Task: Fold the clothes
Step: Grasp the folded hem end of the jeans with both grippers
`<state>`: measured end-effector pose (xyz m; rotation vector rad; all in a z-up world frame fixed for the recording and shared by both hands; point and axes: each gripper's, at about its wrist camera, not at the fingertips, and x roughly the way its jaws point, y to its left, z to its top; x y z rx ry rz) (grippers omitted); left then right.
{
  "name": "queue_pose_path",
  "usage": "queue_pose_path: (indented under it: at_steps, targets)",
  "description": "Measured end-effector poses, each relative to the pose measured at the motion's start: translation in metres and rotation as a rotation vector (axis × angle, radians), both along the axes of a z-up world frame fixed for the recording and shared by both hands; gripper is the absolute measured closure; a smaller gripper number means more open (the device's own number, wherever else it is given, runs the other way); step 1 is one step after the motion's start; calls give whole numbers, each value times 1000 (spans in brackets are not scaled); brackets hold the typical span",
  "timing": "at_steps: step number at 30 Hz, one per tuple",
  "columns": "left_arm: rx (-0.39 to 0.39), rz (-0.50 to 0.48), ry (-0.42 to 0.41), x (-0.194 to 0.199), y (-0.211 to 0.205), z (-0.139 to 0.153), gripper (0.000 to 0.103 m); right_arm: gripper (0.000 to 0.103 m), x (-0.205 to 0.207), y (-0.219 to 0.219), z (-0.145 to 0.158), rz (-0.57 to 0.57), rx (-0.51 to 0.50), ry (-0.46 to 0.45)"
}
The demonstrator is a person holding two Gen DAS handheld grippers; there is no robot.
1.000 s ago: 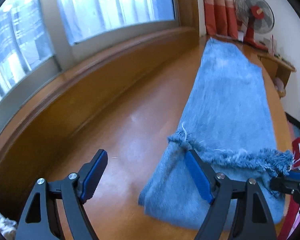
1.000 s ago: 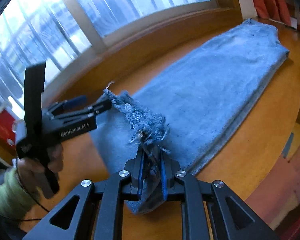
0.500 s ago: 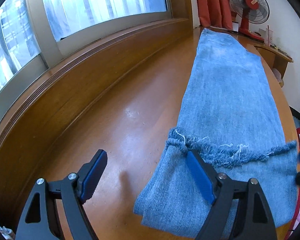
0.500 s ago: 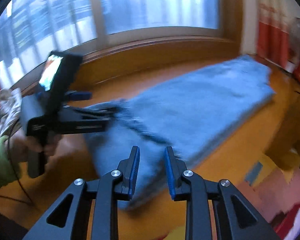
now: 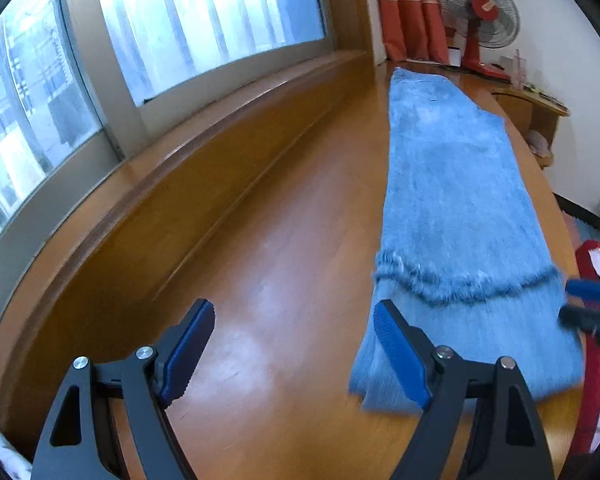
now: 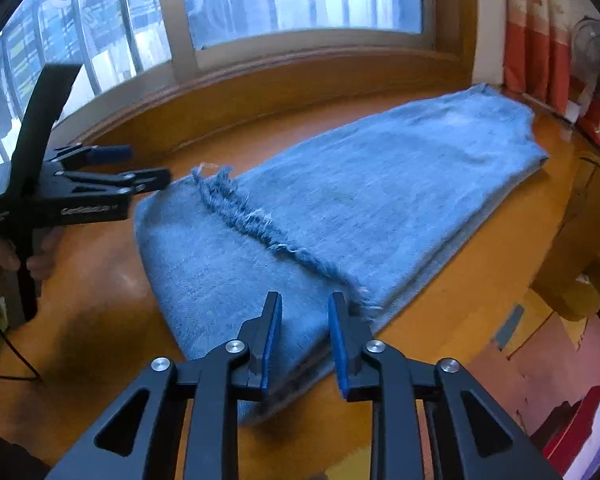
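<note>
The long light-blue frayed-hem denim jeans [image 6: 352, 204] lie flat on the wooden surface [image 5: 260, 280], running away toward the far right. The right claw [image 6: 302, 338], jaws just opened and released, hovers over their near folded end; the left claw [image 5: 292, 354], wide and empty, sits just left.

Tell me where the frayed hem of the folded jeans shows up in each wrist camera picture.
Left wrist view: the frayed hem crosses the jeans at lower right, just beyond the left tongs.
Right wrist view: the hem runs diagonally from centre left down toward the right tongs.
Shared landmark: the red fan, top right in the left view, at the right edge in the right view.
</note>
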<state>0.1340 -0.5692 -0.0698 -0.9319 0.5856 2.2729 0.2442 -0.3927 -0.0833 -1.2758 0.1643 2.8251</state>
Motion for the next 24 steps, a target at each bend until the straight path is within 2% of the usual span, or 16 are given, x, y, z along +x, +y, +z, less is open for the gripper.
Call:
queue_pose_path:
  at_steps: [1,4,9,16,20,22,23,24]
  targets:
    - [-1,-27,-6,4,-5,1,21,67,9,-1,4,-6,5,6]
    - [-21,-121,-21,19,-16,-1,21,62,32,-7,10,4,22,7]
    - [-62,-270,-57,38,-16,-23,21,61,55,-30,-5,58,49,-50]
    - [-84,-360,-96,27,12,-49,21,61,43,-52,-23,52,106,-33]
    - [-56,-393,-110,21,20,-51,21,61,35,-57,-28,42,132,-16]
    - [-44,-408,-113,21,22,-51,30,62,35,-57,-30,33,144,3]
    - [-37,-415,-124,23,23,-50,42,63,35,-57,-30,26,145,8]
    - [-30,-422,-136,24,25,-50,46,73,35,-56,-30,17,149,10]
